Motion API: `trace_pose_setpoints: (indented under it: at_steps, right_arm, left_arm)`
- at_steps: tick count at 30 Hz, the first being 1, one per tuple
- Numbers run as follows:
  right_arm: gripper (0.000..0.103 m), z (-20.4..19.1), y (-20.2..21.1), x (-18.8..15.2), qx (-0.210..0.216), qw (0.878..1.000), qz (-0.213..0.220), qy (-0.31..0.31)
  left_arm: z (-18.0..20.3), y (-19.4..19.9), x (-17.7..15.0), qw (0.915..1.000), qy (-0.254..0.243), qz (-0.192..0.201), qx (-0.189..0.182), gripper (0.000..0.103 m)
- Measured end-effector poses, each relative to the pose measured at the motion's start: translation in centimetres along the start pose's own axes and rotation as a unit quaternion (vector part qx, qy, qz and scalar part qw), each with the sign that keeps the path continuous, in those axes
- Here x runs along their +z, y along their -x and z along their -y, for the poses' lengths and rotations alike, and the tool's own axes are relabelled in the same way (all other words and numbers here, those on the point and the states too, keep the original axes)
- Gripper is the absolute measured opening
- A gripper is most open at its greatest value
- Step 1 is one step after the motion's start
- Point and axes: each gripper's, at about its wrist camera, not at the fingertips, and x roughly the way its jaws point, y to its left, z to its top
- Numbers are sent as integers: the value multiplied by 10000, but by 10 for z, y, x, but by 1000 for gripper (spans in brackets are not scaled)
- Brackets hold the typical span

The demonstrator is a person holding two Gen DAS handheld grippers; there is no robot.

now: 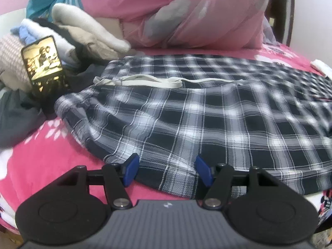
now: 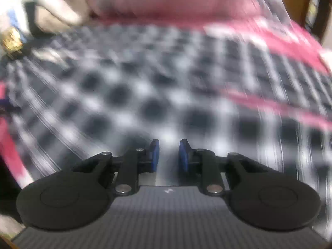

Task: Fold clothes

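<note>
Plaid pants (image 1: 207,112) spread on pink bedspread (image 1: 41,155), left gripper (image 1: 165,169) open, seemingly just above hem

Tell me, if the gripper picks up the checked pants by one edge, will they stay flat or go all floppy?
Probably floppy: the checked pants are thin cloth that already wrinkles on the bed. The rest would likely hang and drag. The drawstring may dangle loose.

Left gripper (image 1: 165,170), right gripper (image 2: 169,155): black linkages, blue pads, ribbed grey bodies, silver pivot screws
</note>
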Motion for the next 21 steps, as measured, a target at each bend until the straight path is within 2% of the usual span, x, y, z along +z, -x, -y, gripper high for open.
trace_pose_setpoints:
  at_steps: [2,4,7,9,11,14,16,18,21]
  right_arm:
    - [21,4,26,-30,-7,9999,167,-20]
    - [21,6,54,-54,-186,9997,32,-185]
    - [25,1,76,-68,-509,9978,-423,23]
    - [25,-16,83,-59,-664,9968,-222,375]
    - [27,-33,85,-44,-420,9977,210,498]
    - [28,-52,68,-33,9,9973,474,556]
    - [28,-53,54,-40,115,9974,317,634]
    - [28,-47,50,-58,8,9979,177,624]
    - [28,-28,72,-67,-72,9993,-73,365]
  left_arm:
    - [-4,1,-1,10000,39,0,-69,63]
    - [-7,1,-2,9999,49,-5,-146,64]
    - [-9,2,-3,9998,28,-12,-182,65]
    - [-9,4,-4,9999,57,-23,-136,65]
    - [-11,9,-3,9999,115,-28,-51,65]
    - [-11,19,-1,9998,143,35,121,65]
    - [-4,22,3,9999,72,124,91,65]
    - [2,26,8,9998,1,214,62,65]
    - [20,23,18,9992,-230,298,-103,65]
